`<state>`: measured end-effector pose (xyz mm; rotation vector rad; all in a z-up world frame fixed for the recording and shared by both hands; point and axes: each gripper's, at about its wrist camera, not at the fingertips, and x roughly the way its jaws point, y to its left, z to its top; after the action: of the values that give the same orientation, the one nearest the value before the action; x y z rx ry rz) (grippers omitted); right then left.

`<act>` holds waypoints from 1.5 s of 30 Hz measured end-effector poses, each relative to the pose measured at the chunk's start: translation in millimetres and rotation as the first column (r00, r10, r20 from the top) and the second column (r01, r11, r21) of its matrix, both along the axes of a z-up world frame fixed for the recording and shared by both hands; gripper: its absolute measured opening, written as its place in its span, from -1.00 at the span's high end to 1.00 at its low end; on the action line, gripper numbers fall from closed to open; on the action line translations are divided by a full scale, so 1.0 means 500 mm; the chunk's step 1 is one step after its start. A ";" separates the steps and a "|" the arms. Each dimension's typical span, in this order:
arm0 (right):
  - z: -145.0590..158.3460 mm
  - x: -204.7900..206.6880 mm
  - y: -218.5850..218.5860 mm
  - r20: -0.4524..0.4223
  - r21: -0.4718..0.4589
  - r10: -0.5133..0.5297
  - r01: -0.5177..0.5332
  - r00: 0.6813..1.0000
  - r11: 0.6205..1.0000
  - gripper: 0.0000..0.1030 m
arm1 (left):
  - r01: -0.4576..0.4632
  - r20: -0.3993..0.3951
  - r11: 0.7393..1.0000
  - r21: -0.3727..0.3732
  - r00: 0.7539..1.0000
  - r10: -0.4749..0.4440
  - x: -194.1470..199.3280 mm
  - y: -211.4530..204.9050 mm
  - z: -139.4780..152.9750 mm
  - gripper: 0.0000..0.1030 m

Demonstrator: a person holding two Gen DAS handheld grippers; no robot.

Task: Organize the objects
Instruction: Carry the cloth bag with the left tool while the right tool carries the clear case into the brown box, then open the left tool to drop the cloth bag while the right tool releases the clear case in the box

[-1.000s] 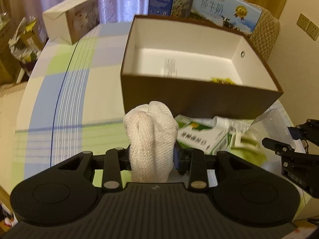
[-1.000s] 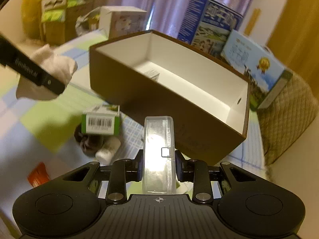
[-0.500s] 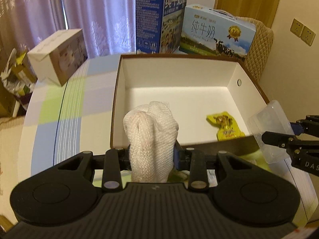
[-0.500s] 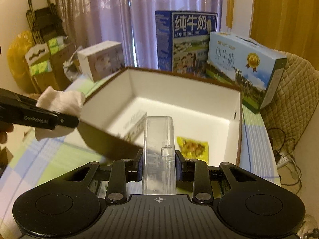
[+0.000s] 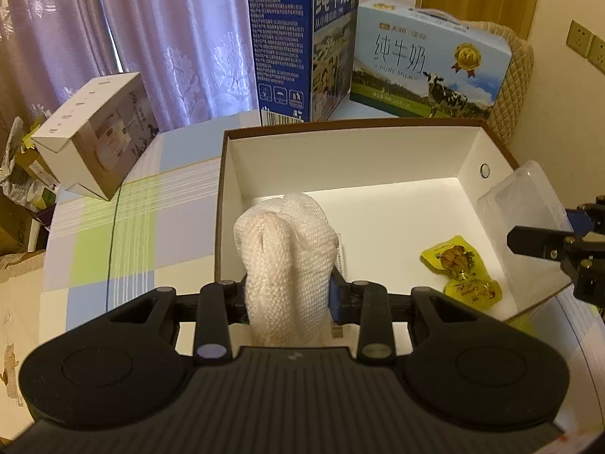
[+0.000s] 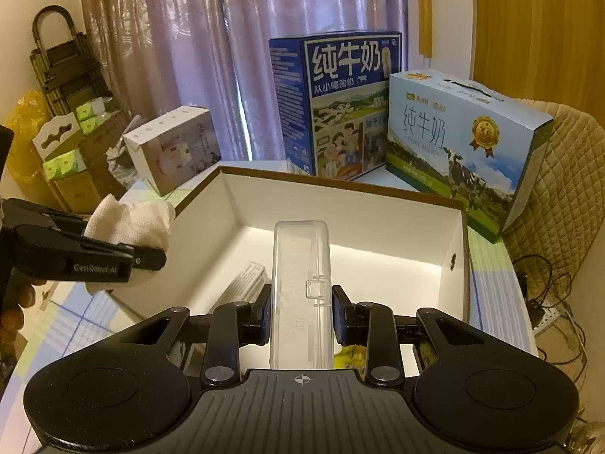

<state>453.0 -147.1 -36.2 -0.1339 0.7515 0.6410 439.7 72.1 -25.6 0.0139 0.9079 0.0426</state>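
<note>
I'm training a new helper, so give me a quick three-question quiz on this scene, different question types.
1. What does the left gripper hold?
2. True or false: the right gripper is shut on a clear case.
3. What lies in the box? A) yellow packets B) a red cup C) a spoon

Key: 1. a white cloth. 2. True. 3. A, the yellow packets.

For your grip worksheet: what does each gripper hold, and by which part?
The left gripper holds a bunched white cloth near its lower end. The right gripper holds a clear plastic case by its long sides, near the clasp.
</note>
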 end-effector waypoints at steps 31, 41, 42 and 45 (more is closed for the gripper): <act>-0.125 0.132 0.024 -0.178 -0.043 -0.100 0.094 0.979 0.995 0.46 | 0.090 -0.175 0.992 0.087 0.982 -0.074 0.132 -0.003 -0.119 0.31; -0.137 0.138 0.027 -0.202 -0.045 -0.105 0.097 0.974 0.994 0.46 | 0.084 -0.170 0.993 0.082 0.983 -0.069 0.134 0.000 -0.112 -0.04; -0.139 0.139 0.028 -0.208 -0.045 -0.107 0.100 0.972 0.994 0.46 | 0.083 -0.171 0.993 0.080 0.983 -0.069 0.134 0.000 -0.112 -0.07; -0.148 0.144 0.030 -0.232 -0.049 -0.118 0.109 0.966 0.993 0.46 | 0.083 -0.170 0.994 0.071 0.983 -0.070 0.131 -0.002 -0.112 -0.16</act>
<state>525.0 -132.1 -110.0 -0.0478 0.9920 0.5390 505.1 71.1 -81.7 0.1268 1.0728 0.0056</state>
